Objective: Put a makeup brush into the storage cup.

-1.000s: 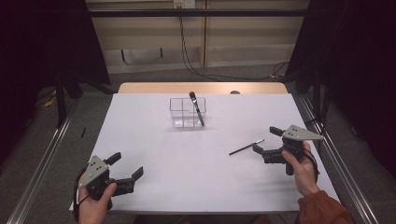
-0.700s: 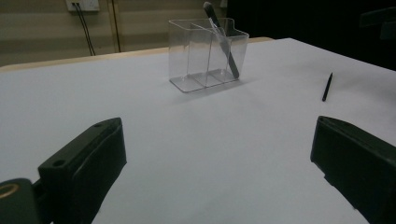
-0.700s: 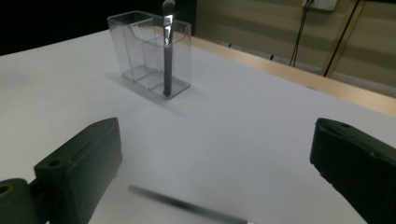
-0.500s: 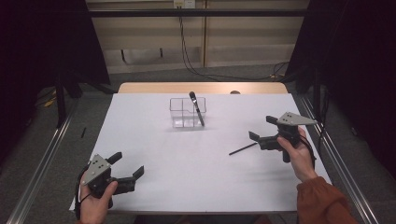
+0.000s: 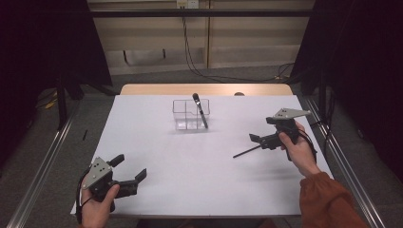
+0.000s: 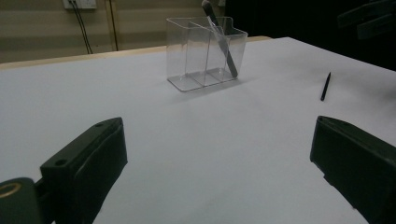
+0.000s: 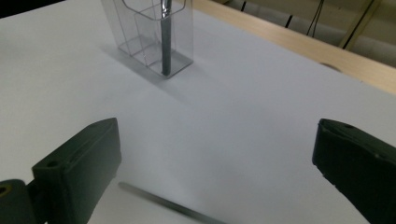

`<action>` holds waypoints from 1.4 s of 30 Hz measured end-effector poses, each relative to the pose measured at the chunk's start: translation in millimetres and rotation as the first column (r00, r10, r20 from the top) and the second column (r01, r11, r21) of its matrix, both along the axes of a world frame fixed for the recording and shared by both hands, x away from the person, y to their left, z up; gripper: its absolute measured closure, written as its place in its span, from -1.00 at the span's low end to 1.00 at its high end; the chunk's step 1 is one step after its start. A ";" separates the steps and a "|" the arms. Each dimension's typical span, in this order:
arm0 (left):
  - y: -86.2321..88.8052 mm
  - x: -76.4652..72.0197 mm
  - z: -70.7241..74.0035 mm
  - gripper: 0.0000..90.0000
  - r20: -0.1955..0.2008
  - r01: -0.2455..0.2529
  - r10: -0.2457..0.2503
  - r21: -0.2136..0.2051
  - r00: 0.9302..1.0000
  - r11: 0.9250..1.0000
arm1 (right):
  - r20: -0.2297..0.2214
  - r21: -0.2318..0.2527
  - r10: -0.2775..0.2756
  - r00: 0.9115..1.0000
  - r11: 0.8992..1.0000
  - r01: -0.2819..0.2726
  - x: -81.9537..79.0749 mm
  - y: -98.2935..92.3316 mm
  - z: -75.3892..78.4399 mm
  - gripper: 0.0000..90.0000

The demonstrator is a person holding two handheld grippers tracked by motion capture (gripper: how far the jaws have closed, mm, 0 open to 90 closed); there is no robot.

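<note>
your right gripper [image 5: 260, 140] hangs near the right edge of the table [image 5: 157, 156] with its jaws spread wide, pinching nothing. the thin dark rod [image 5: 246, 152] lies flat on the table just below them. in the right gripper view the rod [image 7: 163, 204] crosses low between the jaws, nearer the left one. that view also shows a pen [image 7: 165, 42] upright in the clear holder [image 7: 140, 42] near the far edge. your left gripper [image 5: 129, 173] sits by the near left corner, jaws spread too.
</note>
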State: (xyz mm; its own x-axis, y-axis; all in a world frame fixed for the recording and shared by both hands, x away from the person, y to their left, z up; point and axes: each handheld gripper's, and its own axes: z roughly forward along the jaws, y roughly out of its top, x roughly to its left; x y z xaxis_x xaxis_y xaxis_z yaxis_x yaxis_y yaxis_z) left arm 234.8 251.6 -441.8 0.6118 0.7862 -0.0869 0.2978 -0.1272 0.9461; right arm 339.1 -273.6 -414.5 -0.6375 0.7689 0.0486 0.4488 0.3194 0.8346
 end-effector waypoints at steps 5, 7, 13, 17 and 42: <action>-1.9 1.6 -0.5 -0.91 0.000 0.009 -0.009 0.016 1.000 1.000 | -0.143 -0.067 0.090 0.986 0.993 -0.101 11.9 -0.6 7.6 -0.97; -1.9 1.6 -0.7 -0.91 0.000 0.012 -0.012 0.016 1.000 1.000 | -0.160 -0.088 0.103 0.982 0.989 -0.118 15.2 -0.9 9.4 -0.96; -2.3 1.8 -0.2 -0.91 0.009 0.013 -0.013 0.017 1.000 1.000 | -0.252 -0.183 0.167 0.953 0.959 -0.217 24.3 2.2 10.5 -0.94; -3.9 2.6 -1.0 -0.92 0.002 0.019 -0.019 0.023 1.000 1.000 | -0.326 -0.232 0.192 0.926 0.933 -0.275 31.0 5.5 11.0 -0.94; -3.5 1.4 -0.9 -0.92 0.000 0.017 -0.017 0.038 1.000 0.999 | -0.515 -0.477 0.179 0.838 0.753 -0.454 62.9 24.0 -10.2 -0.92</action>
State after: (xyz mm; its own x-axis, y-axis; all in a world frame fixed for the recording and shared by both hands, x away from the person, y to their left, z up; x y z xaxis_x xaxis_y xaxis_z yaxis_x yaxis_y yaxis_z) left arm 236.2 248.1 -442.7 0.6252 0.7784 -0.0566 0.2950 -0.1685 0.9405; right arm 402.0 -249.6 -424.7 -0.8685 0.4956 -0.0034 0.4839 0.8494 0.2107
